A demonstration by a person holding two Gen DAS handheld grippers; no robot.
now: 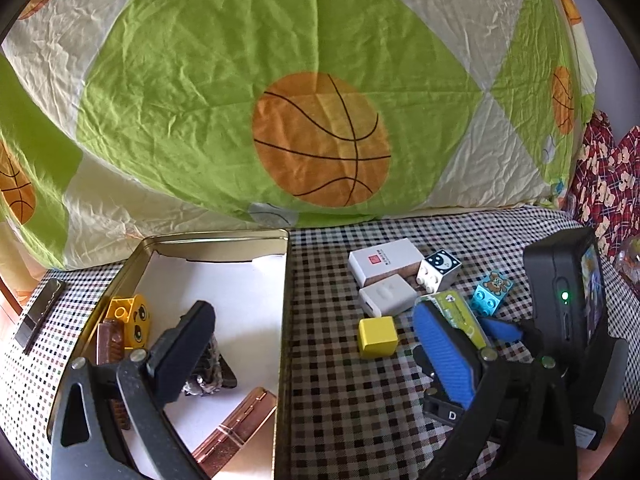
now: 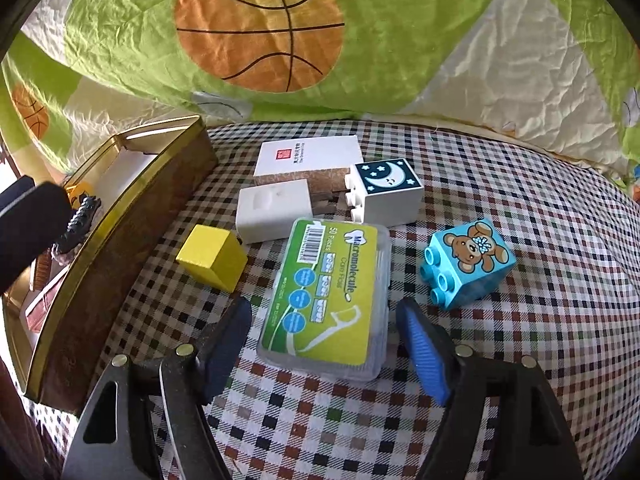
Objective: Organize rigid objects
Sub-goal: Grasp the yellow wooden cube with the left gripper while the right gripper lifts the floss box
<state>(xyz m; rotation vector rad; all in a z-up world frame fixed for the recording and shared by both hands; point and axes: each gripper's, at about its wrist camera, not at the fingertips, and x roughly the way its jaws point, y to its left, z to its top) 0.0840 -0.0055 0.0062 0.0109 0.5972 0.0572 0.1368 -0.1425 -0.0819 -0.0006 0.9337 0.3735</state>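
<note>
A: Right gripper [image 2: 324,340]?
B: Jaws spread either side of the floss box [image 2: 326,294], no contact visible. Label reads "Macromolecule", "50", with a barcode.
A: Left gripper [image 1: 316,344]?
B: Jaws wide apart, one finger over the tin [image 1: 282,320], nothing pinched.
A: Other items?
B: On the checked cloth [image 2: 520,340]: yellow cube [image 2: 212,258], moon brick [image 2: 386,192], bear brick [image 2: 468,264], white box [image 2: 306,160] with red stamp, text unreadable.

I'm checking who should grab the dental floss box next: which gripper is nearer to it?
Right. The right gripper straddles the dental floss box, jaws open, pads not pressing. The left gripper reaches over the tin, to the box's left.
</note>
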